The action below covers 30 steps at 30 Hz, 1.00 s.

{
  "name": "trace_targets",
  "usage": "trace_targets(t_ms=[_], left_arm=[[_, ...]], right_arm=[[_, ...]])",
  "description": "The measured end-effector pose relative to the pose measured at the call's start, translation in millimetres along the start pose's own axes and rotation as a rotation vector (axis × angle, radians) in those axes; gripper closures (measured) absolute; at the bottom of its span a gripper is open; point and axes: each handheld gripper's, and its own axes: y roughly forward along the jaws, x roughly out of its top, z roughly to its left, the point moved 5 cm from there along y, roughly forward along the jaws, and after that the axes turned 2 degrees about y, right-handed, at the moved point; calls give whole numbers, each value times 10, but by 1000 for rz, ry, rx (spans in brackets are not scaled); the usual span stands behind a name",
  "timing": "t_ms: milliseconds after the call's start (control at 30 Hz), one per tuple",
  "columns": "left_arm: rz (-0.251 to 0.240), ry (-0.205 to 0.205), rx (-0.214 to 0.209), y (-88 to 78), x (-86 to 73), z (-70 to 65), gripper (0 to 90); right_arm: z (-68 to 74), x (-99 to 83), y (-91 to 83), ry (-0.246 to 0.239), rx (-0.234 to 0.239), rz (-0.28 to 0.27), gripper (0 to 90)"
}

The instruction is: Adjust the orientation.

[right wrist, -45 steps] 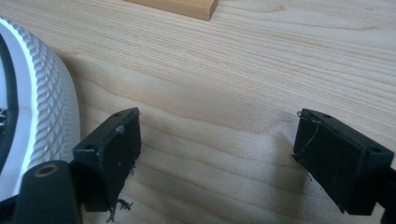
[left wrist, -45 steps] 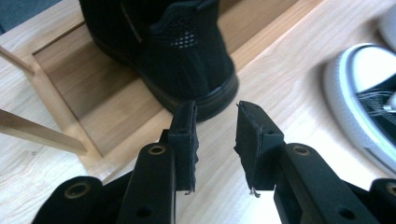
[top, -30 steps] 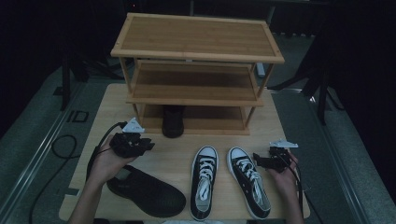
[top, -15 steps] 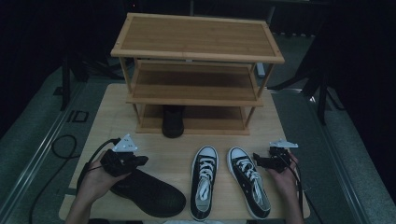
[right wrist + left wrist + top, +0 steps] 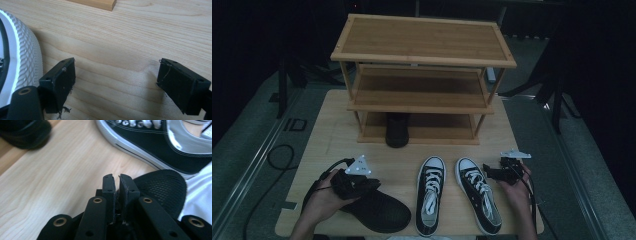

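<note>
A black mesh shoe (image 5: 379, 214) lies at the table's front left. My left gripper (image 5: 372, 184) rests over its heel end, pointing right. In the left gripper view the jaws (image 5: 117, 180) stand a thin slit apart above the mesh toe (image 5: 162, 187); they have just been opening and nothing shows between the tips. A pair of black-and-white sneakers (image 5: 430, 195) (image 5: 477, 196) lies toes away at the front middle. My right gripper (image 5: 487, 172) hovers open beside the right sneaker's toe (image 5: 25, 57), over bare wood (image 5: 116, 72).
A three-tier bamboo shoe rack (image 5: 422, 60) stands at the back of the wooden table (image 5: 337, 135). Another black shoe (image 5: 397, 131) sits on its lowest shelf, toe poking out. A rack foot (image 5: 95, 3) lies just ahead of the right gripper. Cables trail off the left side.
The left hand has moved toward me and down, from beside the shoe onto its heel end. The right gripper and the sneakers have stayed put.
</note>
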Motion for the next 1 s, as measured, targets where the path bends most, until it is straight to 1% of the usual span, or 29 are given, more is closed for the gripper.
trace_targets(t_ms=[33, 67, 100, 233, 300, 433, 533, 567, 600, 633, 667, 733, 767, 800, 833, 867, 933, 1000], left_arm=[[15, 12, -10, 22, -6, -42, 818], [15, 12, -10, 22, -6, -42, 803], [27, 21, -19, 40, -21, -70, 794], [30, 18, -29, 49, -37, -88, 776], [38, 27, -42, 65, -56, -111, 761], [45, 23, -44, 61, -74, -105, 743], [46, 29, -48, 51, -91, -104, 713], [51, 36, -54, 70, -102, -123, 695], [51, 36, -54, 70, -102, -123, 676], [54, 50, -54, 80, -105, -134, 666], [59, 53, -49, 87, -106, -135, 666], [68, 58, -31, 109, -99, -125, 676], [70, 58, -20, 113, -99, -113, 700], [70, 58, -20, 113, -99, -113, 715], [69, 44, -7, 114, -102, -87, 747], [69, 44, -7, 114, -102, -87, 782], [68, 16, -22, 121, -109, -56, 792], [71, 21, -18, 125, -105, -56, 802]], right_arm=[[1, 0, 0, 1, 0, 0, 149], [0, 0, 0, 0, 0, 0, 149], [0, 0, 0, 0, 0, 0, 149], [0, 0, 0, 0, 0, 0, 149], [0, 0, 0, 0, 0, 0, 149], [1, 0, 0, 1, 0, 1, 149], [0, 0, 0, 0, 0, 0, 149], [1, 0, 0, 1, 0, 0, 149], [1, 0, 0, 1, 0, 0, 149], [0, 0, 0, 0, 0, 0, 149], [1, 0, 0, 1, 0, 0, 149], [1, 0, 0, 1, 0, 0, 149], [1, 0, 0, 1, 0, 0, 149], [0, 0, 0, 0, 0, 0, 149], [1, 0, 0, 1, 0, 0, 149], [0, 0, 0, 0, 0, 0, 149], [0, 0, 0, 0, 0, 0, 149], [1, 0, 0, 1, 0, 0, 149]])
